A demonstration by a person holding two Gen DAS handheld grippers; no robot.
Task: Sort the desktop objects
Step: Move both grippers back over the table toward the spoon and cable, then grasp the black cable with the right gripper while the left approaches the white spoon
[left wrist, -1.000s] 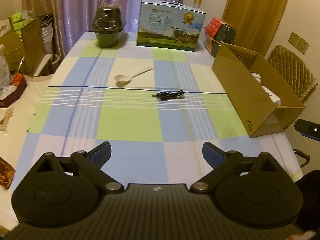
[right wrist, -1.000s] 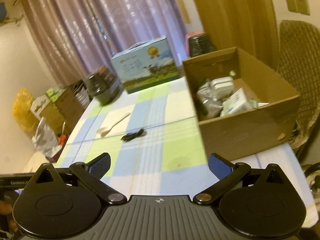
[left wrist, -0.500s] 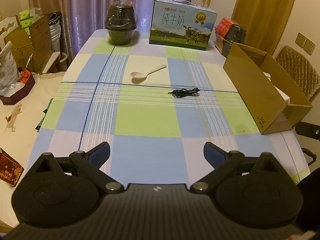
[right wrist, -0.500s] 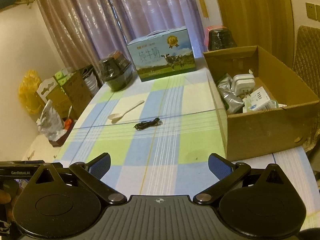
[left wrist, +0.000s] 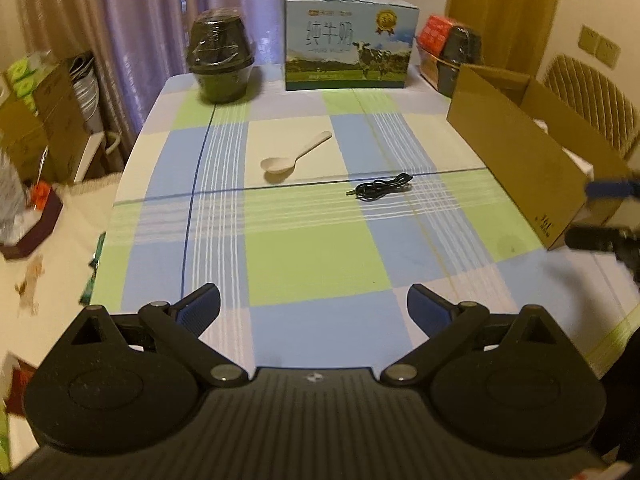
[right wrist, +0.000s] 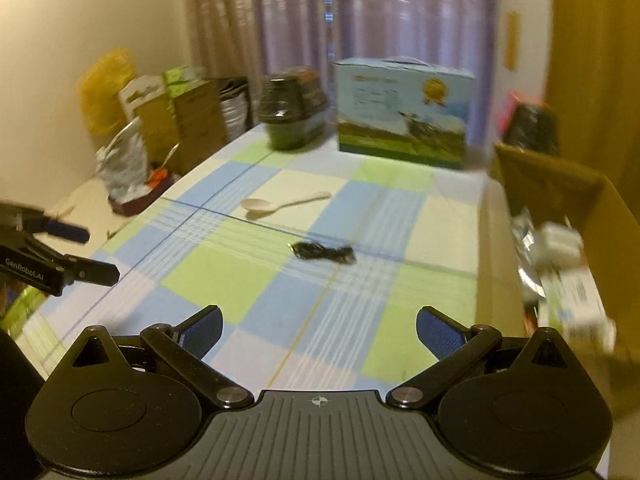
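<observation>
A cream plastic spoon (left wrist: 294, 159) (right wrist: 280, 206) lies near the middle of the checked tablecloth. A coiled black cable (left wrist: 383, 187) (right wrist: 323, 251) rests just nearer and to its right. An open cardboard box (left wrist: 528, 160) (right wrist: 560, 216) holding several packets stands at the table's right edge. My left gripper (left wrist: 313, 310) hovers open over the near edge, nothing between its fingers; it also shows at the left of the right wrist view (right wrist: 82, 252). My right gripper (right wrist: 319, 330) is open and empty, nearer the box; its fingers (left wrist: 596, 236) appear at the right edge of the left wrist view.
A blue milk carton box (left wrist: 349, 43) and a dark wrapped bowl stack (left wrist: 221, 65) stand at the table's far end. A red and black container (left wrist: 452, 54) sits behind the box. Cartons and bags crowd the floor at left (left wrist: 44, 120). A padded chair (left wrist: 592, 100) is at right.
Both grippers have moved forward over the table, staying open. The right wrist view has swung left towards the cable and spoon and is blurred.
</observation>
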